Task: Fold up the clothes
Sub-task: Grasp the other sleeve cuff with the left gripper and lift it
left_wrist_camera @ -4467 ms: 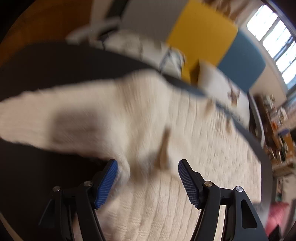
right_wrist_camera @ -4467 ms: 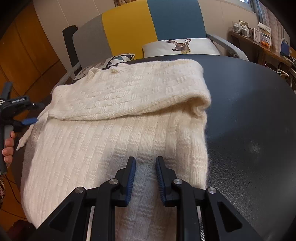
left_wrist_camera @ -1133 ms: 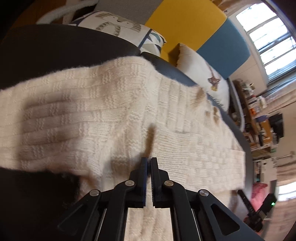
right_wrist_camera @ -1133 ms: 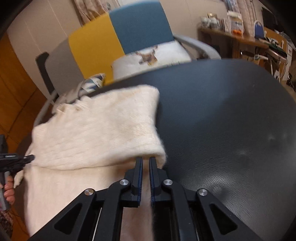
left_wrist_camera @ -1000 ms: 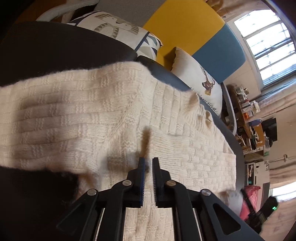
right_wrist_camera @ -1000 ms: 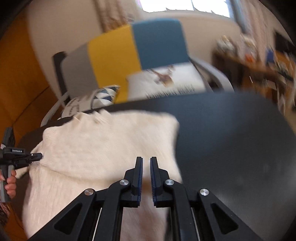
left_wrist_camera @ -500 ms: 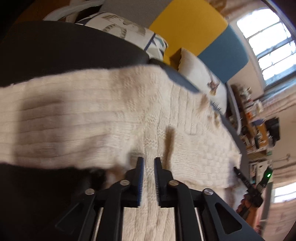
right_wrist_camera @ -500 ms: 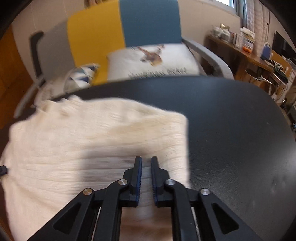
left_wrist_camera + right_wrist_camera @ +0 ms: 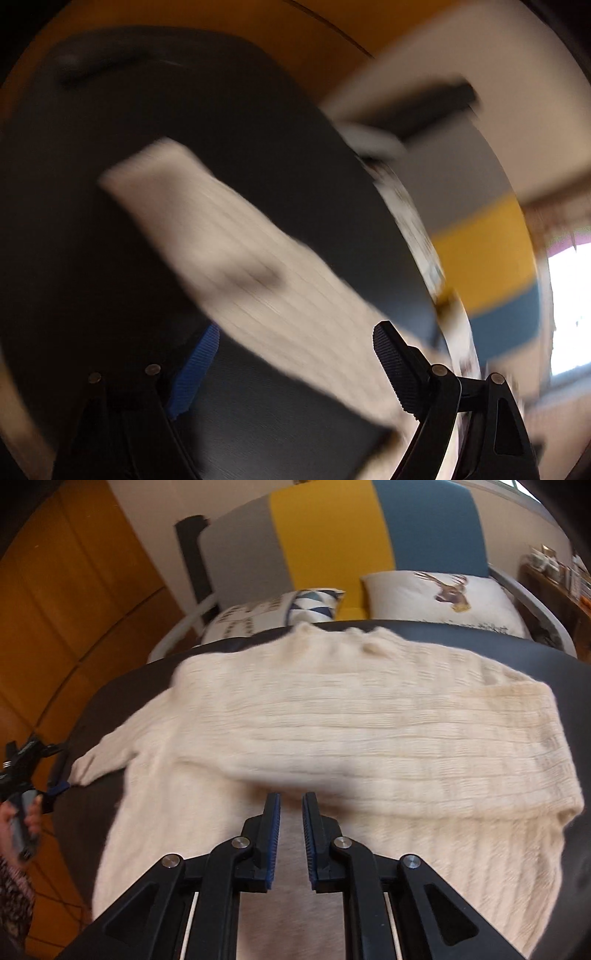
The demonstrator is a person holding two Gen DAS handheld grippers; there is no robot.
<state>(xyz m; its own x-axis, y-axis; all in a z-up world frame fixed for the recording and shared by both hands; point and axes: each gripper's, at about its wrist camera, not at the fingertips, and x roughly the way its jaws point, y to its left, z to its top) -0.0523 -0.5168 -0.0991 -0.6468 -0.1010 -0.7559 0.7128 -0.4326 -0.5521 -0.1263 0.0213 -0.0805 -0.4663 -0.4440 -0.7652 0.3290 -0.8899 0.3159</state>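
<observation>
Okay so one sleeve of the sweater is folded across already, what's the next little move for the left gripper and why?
Probably close the left gripper on the sleeve cuff and carry it over the sweater. The right wrist view shows that sleeve still stretched out on the dark table, with the open gripper right at its end. The other sleeve already lies across the body. The left wrist view is too blurred to confirm contact.

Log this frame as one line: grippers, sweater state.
left gripper: open, at the outstretched sleeve | right gripper: nearly shut, empty, over sweater | one sleeve folded across body | table
</observation>
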